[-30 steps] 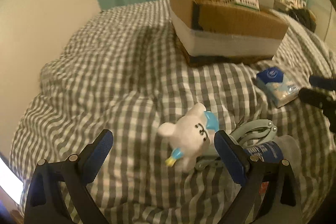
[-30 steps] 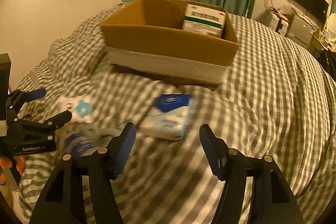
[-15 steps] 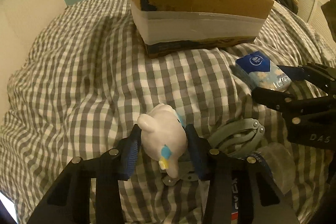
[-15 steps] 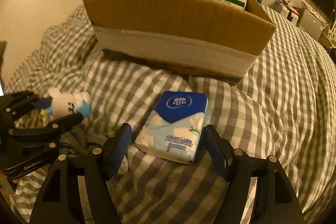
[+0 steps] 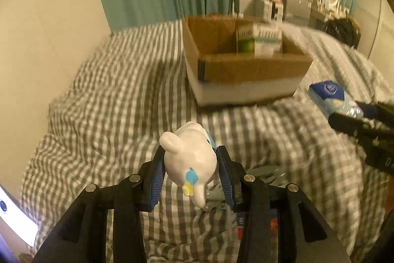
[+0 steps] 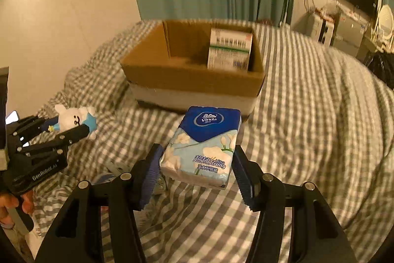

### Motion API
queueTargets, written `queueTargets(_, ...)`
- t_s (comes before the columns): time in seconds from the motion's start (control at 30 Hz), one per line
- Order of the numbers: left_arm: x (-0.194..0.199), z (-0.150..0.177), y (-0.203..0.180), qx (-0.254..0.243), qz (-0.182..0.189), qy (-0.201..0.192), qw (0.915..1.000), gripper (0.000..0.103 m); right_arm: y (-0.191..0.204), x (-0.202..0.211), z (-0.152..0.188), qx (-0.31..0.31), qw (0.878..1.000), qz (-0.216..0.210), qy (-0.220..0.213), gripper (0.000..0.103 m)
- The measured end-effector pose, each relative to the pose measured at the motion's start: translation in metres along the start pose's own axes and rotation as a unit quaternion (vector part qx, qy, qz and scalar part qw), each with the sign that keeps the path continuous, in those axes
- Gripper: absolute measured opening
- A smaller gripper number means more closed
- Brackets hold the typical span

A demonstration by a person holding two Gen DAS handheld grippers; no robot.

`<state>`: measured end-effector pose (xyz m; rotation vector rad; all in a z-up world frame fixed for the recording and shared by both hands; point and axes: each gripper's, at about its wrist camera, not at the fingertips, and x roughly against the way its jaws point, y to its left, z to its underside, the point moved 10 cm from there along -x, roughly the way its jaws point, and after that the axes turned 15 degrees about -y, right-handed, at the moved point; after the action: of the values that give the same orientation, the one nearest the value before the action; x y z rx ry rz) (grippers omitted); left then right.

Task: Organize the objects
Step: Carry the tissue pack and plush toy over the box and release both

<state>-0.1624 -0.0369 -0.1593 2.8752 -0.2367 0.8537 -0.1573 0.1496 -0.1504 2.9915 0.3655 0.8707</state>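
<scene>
The cardboard box (image 6: 192,80) is sitting open-topped on the checked bedspread (image 6: 307,115), and most of its inside is lying bare; only a green-and-white carton (image 6: 230,52) is standing against the far right corner, taking up that part. The near wall of the box is rising between both loaded grippers and the opening. The stretch of bedspread in front of the box is lying bare, as are the areas left and right of it. Close under the left gripper (image 5: 189,174), grey metal tongs (image 5: 266,174) and a blue-labelled item (image 5: 242,218) are cluttering the covers.
</scene>
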Motion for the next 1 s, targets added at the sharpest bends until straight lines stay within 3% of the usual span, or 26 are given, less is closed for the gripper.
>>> queueTargets(0.3, 0.048, -0.081, -0.006, 0.052, -0.012, -0.089, 0.9946, 0.042, 0.007, 0.071, -0.064, 0.031, 0.996, -0.014, -0.077, 0.057)
queueTargets(0.47, 0.051, -0.117, -0.011, 0.065, -0.021, -0.123, 0.9901, 0.042, 0.000, 0.080, -0.102, 0.036, 0.993, -0.018, -0.108, 0.057)
queueTargets(0.7, 0.010, -0.152, -0.024, 0.050, -0.020, -0.141, 0.9886, 0.042, -0.015, 0.054, -0.134, 0.029, 0.991, -0.025, -0.125, 0.057)
queueTargets(0.87, -0.038, -0.154, -0.032, 0.034, -0.018, -0.130, 0.9908, 0.042, -0.029, 0.002, -0.143, 0.020, 0.993, -0.024, -0.110, 0.057)
queueTargets(1.0, -0.085, -0.144, -0.037, 0.022, -0.021, -0.105, 0.9940, 0.042, -0.044, -0.047, -0.131, 0.008, 0.996, -0.019, -0.085, 0.057)
